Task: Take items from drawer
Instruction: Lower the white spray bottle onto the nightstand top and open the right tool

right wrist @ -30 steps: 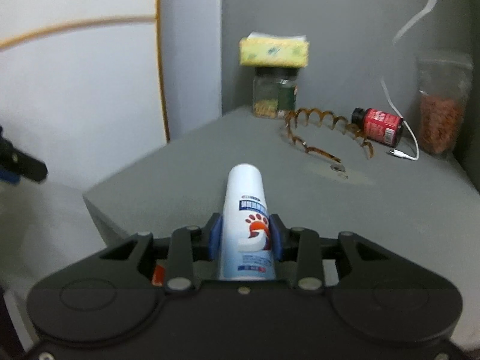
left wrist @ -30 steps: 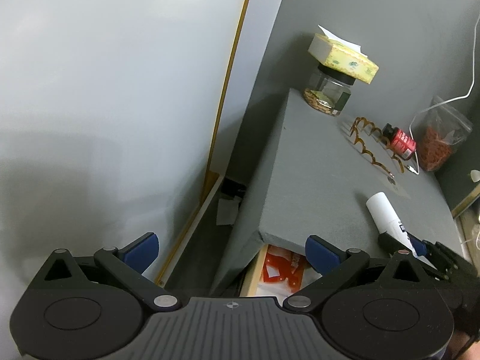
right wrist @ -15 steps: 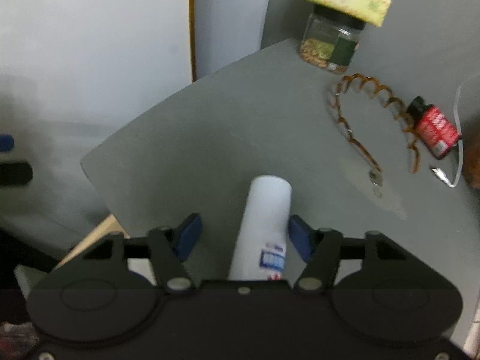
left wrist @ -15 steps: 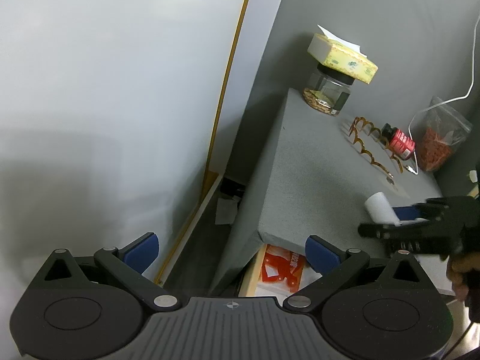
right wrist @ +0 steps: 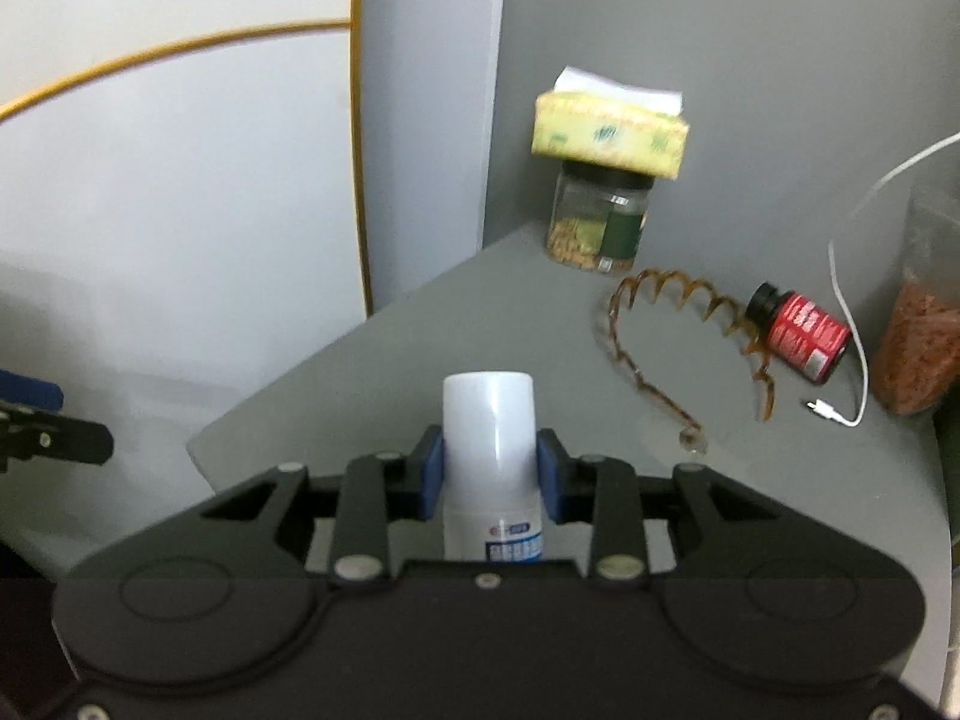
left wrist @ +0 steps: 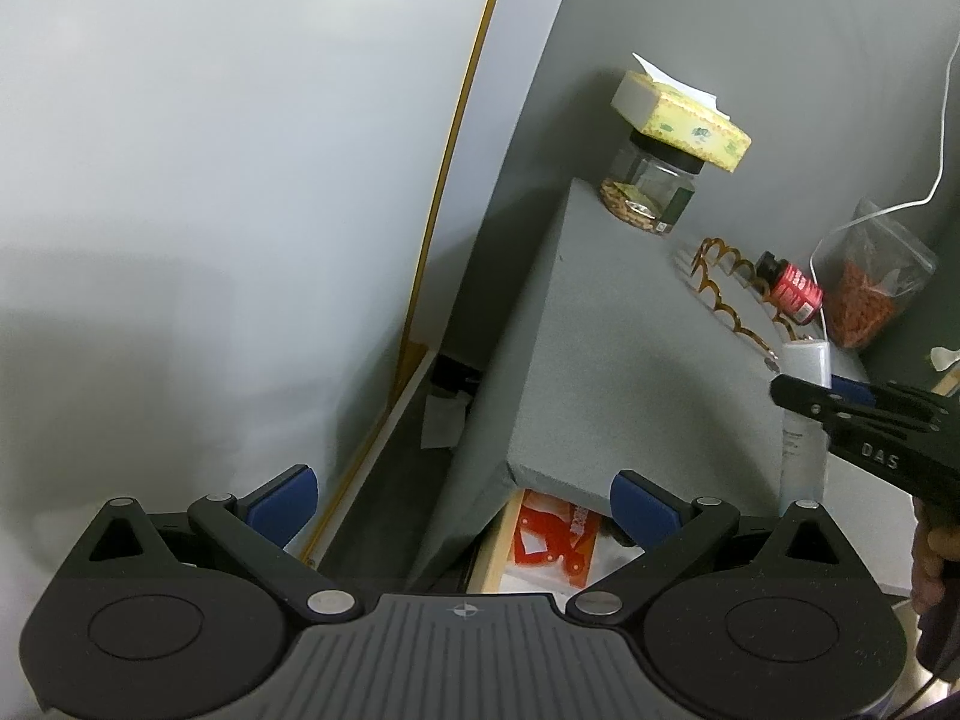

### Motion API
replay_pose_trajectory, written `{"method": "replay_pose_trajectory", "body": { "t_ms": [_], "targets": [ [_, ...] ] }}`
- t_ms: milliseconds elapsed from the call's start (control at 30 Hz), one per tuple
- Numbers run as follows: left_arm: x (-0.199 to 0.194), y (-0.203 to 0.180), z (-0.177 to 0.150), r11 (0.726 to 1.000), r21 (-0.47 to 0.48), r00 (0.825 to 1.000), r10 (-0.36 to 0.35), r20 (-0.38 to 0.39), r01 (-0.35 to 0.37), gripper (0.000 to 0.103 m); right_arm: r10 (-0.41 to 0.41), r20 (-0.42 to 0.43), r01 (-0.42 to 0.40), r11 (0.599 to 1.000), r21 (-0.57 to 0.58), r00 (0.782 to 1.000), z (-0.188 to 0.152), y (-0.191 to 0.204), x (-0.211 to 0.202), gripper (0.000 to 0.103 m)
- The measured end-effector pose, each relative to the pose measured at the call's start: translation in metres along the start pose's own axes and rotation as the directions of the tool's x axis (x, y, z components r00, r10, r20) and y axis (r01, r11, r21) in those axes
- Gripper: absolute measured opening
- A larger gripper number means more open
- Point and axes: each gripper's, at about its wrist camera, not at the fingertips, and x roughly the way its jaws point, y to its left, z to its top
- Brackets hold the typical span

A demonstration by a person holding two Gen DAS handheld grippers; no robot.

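Note:
My right gripper [right wrist: 487, 471] is shut on a white spray bottle [right wrist: 489, 450] and holds it upright over the grey cabinet top [right wrist: 456, 336]. It also shows in the left wrist view [left wrist: 864, 420] at the right, with the bottle [left wrist: 804, 420] standing near the top's front edge. My left gripper [left wrist: 462, 498] is open and empty, below the cabinet's front left corner. Under that corner the open drawer [left wrist: 495, 546] shows a red packet [left wrist: 552, 540] inside.
On the cabinet top stand a glass jar [right wrist: 597, 225] with a yellow tissue pack [right wrist: 609, 132] on it, a brown hairband [right wrist: 678, 336], a red pill bottle [right wrist: 801, 333], a white cable [right wrist: 849, 324] and a bag of red bits [right wrist: 918, 354]. A white panel [left wrist: 210, 210] stands left.
The right gripper opened around the bottle half a second ago and has shut on it again, now holding it upright and higher. The left gripper has stayed in place.

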Motion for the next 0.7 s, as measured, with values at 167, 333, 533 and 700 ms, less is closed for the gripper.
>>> {"method": "replay_pose_trajectory", "body": {
  "t_ms": [167,333,533,700],
  "targets": [
    [0.0,0.0,0.0,1.0,-0.001,1.0,0.005,-0.002,-0.005,0.103,-0.018,0.091,0.014,0.999,0.045,0.996,-0.006,-0.006,-0.011,0.032],
    [0.0,-0.002,0.0,1.0,0.004,1.0,0.004,-0.003,-0.004,0.103,-0.028,0.169,0.013,0.996,0.084,0.985,-0.01,-0.011,-0.023,0.032],
    [-0.001,-0.001,0.0,1.0,0.002,1.0,0.006,-0.003,-0.006,0.103,-0.047,0.227,0.022,0.994,0.111,0.973,-0.029,-0.011,-0.026,0.032],
    [-0.001,-0.001,0.0,1.0,0.002,1.0,0.003,-0.001,-0.003,0.103,-0.051,0.233,0.023,0.992,0.121,0.971,-0.036,-0.01,-0.028,0.033]
  ]
}}
